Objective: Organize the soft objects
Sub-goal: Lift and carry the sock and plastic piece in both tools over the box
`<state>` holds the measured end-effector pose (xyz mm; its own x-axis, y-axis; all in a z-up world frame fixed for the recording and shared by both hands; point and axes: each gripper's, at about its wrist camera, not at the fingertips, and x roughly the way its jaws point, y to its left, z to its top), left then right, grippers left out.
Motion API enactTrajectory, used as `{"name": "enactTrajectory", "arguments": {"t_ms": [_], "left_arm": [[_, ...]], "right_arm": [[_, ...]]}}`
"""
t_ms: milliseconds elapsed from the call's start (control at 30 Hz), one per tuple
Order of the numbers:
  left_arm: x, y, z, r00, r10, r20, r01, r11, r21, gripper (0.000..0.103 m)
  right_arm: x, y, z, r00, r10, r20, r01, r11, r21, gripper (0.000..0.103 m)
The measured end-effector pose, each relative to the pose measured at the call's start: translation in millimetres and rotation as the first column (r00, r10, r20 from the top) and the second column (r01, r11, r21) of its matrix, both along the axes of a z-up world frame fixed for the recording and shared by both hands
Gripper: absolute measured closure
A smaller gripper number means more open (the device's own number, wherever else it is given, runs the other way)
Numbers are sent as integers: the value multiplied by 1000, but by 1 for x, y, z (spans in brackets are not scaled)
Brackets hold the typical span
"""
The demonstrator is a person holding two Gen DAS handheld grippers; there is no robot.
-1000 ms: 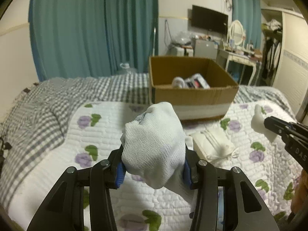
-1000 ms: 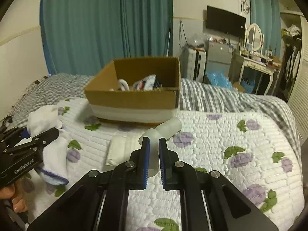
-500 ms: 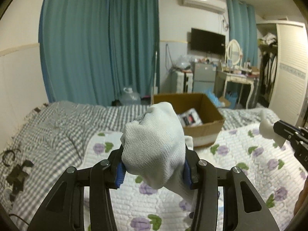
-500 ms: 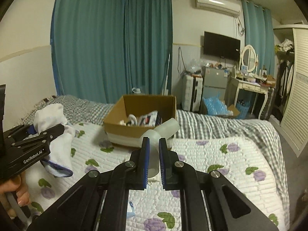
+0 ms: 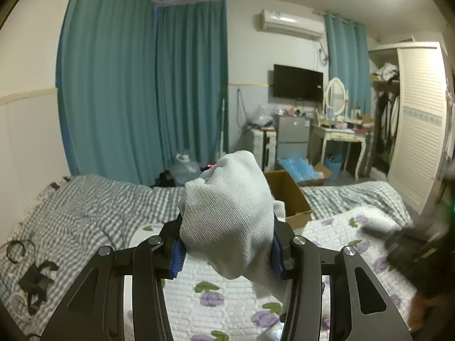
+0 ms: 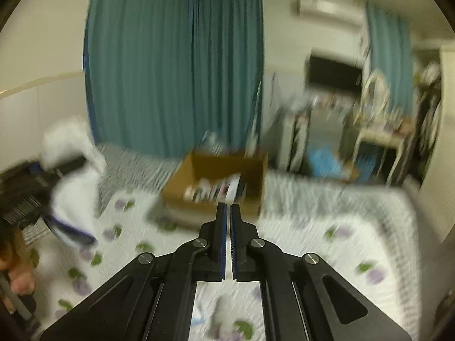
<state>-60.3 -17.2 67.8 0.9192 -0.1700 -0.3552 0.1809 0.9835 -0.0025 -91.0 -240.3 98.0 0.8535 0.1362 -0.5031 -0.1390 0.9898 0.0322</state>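
Note:
My left gripper [image 5: 227,251] is shut on a white mesh sock [image 5: 227,213] and holds it high above the bed; the sock also shows, blurred, at the left of the right wrist view [image 6: 75,176]. My right gripper [image 6: 227,218] is shut with nothing between its jaws. A blurred pale soft item [image 6: 223,309] lies on the quilt below it. The cardboard box [image 6: 216,187] with soft items inside stands on the bed ahead; its right part shows behind the sock in the left wrist view [image 5: 290,199].
A floral quilt [image 5: 216,289] covers the near bed over a grey checked blanket [image 5: 91,213]. Black items [image 5: 34,278] lie at the blanket's left edge. Teal curtains, a small fridge, a dressing table and a wardrobe stand beyond the bed.
Both grippers have risen and pulled back from the box. The pale sock that my right gripper held is gone from its jaws; a pale item now lies on the quilt below.

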Motion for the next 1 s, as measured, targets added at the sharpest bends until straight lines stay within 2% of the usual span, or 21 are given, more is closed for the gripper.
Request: {"name": "enactTrajectory", "arguments": {"t_ms": [33, 67, 133, 200, 267, 400, 433, 500, 533, 567, 700, 833, 900, 1000], "left_arm": [[2, 1, -2, 1000, -1, -5, 1, 1000, -5, 57], [3, 2, -4, 1000, -2, -7, 2, 1000, -8, 57], [5, 3, -7, 1000, -1, -9, 1, 1000, -1, 57], [8, 3, -11, 1000, -3, -12, 3, 1000, 8, 57], [11, 2, -14, 1000, -6, -15, 6, 1000, 19, 57], [16, 0, -17, 1000, -3, -25, 3, 1000, 19, 57], [18, 1, -17, 1000, -2, -27, 2, 1000, 15, 57], [22, 2, -15, 1000, 1, -23, 0, 1000, 12, 57], [24, 2, -14, 1000, 2, -19, -2, 1000, 13, 57], [25, 2, -14, 1000, 2, -17, -1, 1000, 12, 57], [32, 0, -8, 1000, -4, -7, 4, 1000, 5, 57], [41, -4, -1, 1000, -11, 9, 11, 1000, 3, 57], [47, -7, 2, 1000, -13, 16, 13, 1000, 4, 57], [58, -11, 7, 1000, -22, 22, 22, 1000, 9, 57]], "right_arm": [[14, -1, -20, 996, 13, -87, -12, 1000, 10, 83], [24, -1, -40, 988, 11, -155, -11, 1000, 1, 61], [36, 4, -81, 970, -1, -243, -13, 998, -57, 42], [42, 7, -118, 947, -19, -321, -13, 995, -97, 42], [47, 1, -142, 917, -15, -400, -15, 997, -73, 42], [45, -4, -169, 860, 9, -510, -50, 997, -66, 42], [44, -2, -175, 836, 16, -548, -64, 996, -69, 44], [41, 2, -190, 801, 30, -598, -93, 993, -75, 66], [37, 5, -194, 798, 21, -603, -101, 990, -100, 75], [35, 6, -195, 796, 19, -605, -106, 988, -109, 76], [27, 8, -179, 833, 40, -552, -112, 989, -97, 76], [18, 5, -141, 895, 55, -442, -92, 994, -63, 76], [16, 4, -118, 931, 32, -364, -69, 994, -89, 76], [26, 6, -87, 964, 10, -267, -40, 993, -107, 76]]}}
